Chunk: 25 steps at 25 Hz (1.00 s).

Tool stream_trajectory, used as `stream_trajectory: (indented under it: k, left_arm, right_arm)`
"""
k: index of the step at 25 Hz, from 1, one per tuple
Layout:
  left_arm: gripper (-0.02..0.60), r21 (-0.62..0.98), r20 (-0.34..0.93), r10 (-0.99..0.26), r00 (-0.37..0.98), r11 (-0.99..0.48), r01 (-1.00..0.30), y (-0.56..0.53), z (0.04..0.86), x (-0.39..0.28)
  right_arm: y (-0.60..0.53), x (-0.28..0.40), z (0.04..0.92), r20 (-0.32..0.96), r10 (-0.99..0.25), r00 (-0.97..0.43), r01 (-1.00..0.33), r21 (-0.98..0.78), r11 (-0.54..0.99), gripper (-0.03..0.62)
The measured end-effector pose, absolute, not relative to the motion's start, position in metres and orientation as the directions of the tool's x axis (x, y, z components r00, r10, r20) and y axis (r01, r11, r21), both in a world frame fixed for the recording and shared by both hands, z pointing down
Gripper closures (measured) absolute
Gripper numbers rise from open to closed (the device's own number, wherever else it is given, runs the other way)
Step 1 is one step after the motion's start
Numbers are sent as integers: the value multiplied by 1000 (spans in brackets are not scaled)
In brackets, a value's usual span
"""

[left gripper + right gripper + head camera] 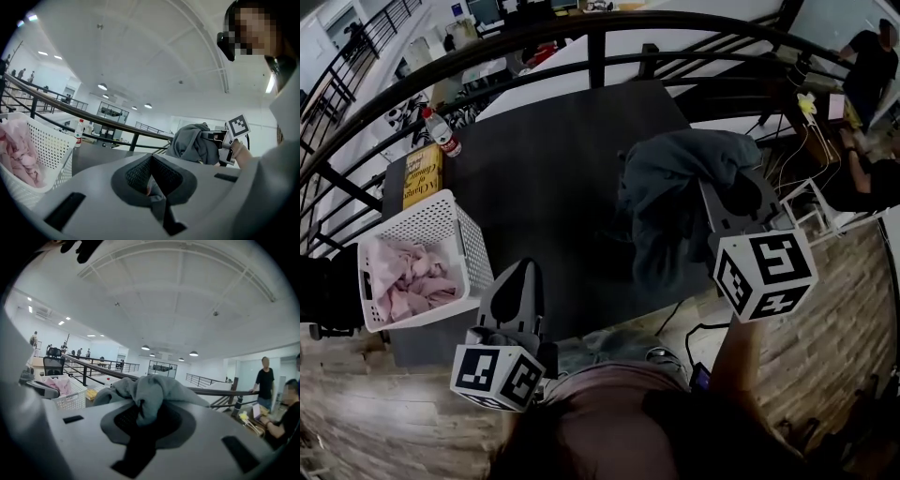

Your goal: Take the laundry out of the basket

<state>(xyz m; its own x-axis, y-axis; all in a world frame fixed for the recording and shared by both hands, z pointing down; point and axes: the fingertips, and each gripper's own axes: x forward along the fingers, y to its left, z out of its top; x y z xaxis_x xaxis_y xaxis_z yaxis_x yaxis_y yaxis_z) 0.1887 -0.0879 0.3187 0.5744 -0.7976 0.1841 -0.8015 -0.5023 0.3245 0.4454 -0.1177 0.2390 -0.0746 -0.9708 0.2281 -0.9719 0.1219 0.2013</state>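
Note:
A white perforated basket (441, 202) stands at the dark table's (553, 159) near left corner with pink laundry (412, 277) piled inside. My right gripper (712, 192) is shut on a grey-blue garment (666, 187), which hangs bunched above the table's right side. In the right gripper view the grey-blue garment (150, 392) spills out from between the jaws of the right gripper (140, 408). My left gripper (522, 272) is just right of the basket, near the table's front edge. Its jaws meet in the left gripper view (151, 161), and I see no cloth held in them.
A water bottle (441, 131) and a yellow book (422, 172) lie at the table's far left corner. A black railing (595, 42) curves round the far side. People (867, 66) sit among cables at the right. The floor near me is wood.

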Motion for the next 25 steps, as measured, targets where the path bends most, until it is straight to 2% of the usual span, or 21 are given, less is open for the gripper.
stream_trajectory:
  k: [9, 21, 25]
  left_arm:
    - [583, 324, 254, -773, 581, -499, -804, -93, 337, 211]
    - [583, 332, 305, -759, 576, -482, -811, -89, 350, 217]
    - [583, 346, 304, -763, 570, -469, -812, -91, 351, 210]
  right_arm:
    - [-128, 481, 302, 309, -950, -55, -974, 192, 118, 513]
    - [-137, 487, 408, 443, -892, -85, -994, 28, 109, 507]
    - [-137, 477, 434, 464, -876, -135, -991, -54, 125, 499]
